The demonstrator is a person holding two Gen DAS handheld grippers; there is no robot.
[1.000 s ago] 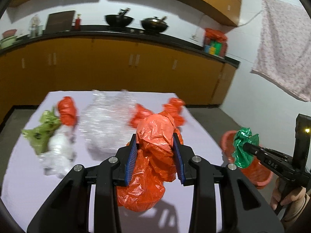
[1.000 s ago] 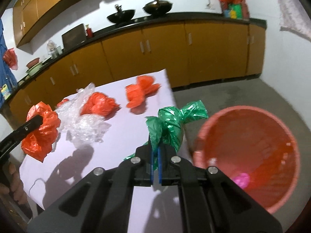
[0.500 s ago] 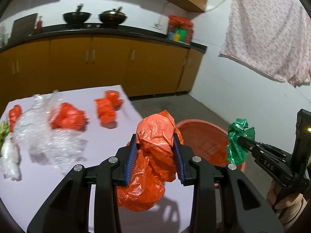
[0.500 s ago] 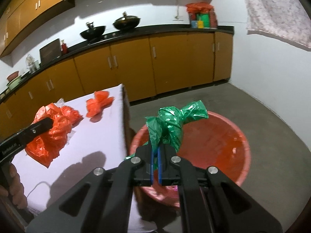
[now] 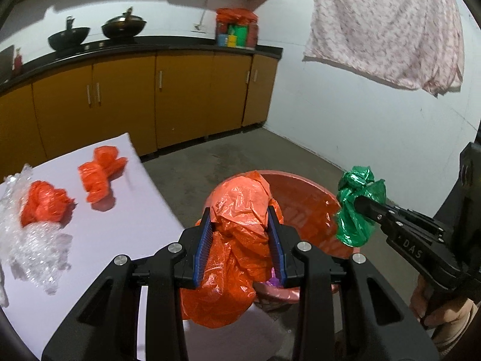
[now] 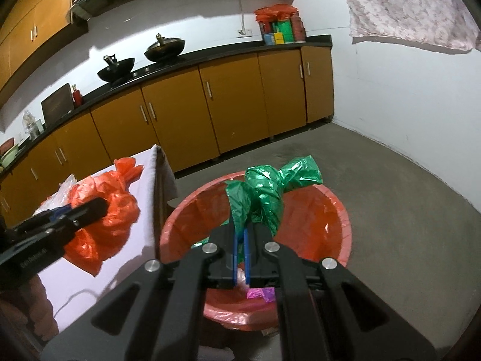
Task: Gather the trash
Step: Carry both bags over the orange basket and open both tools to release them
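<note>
I have my left gripper (image 5: 240,240) clamped part-way closed on a crumpled orange bag (image 5: 237,234), and my right gripper (image 6: 240,240) pinched nearly shut on a knotted green bag (image 6: 264,192); both loads hang over or just short of the red basin (image 6: 336,210) ahead of the jaws. Something pink already lies at the basin's bottom, so I judge collection is under way, with these two ready to drop. Off to the left of my left jaws, two orange bags (image 5: 102,174) and clear wrap (image 5: 36,246) remain on the table (image 5: 135,210).
</note>
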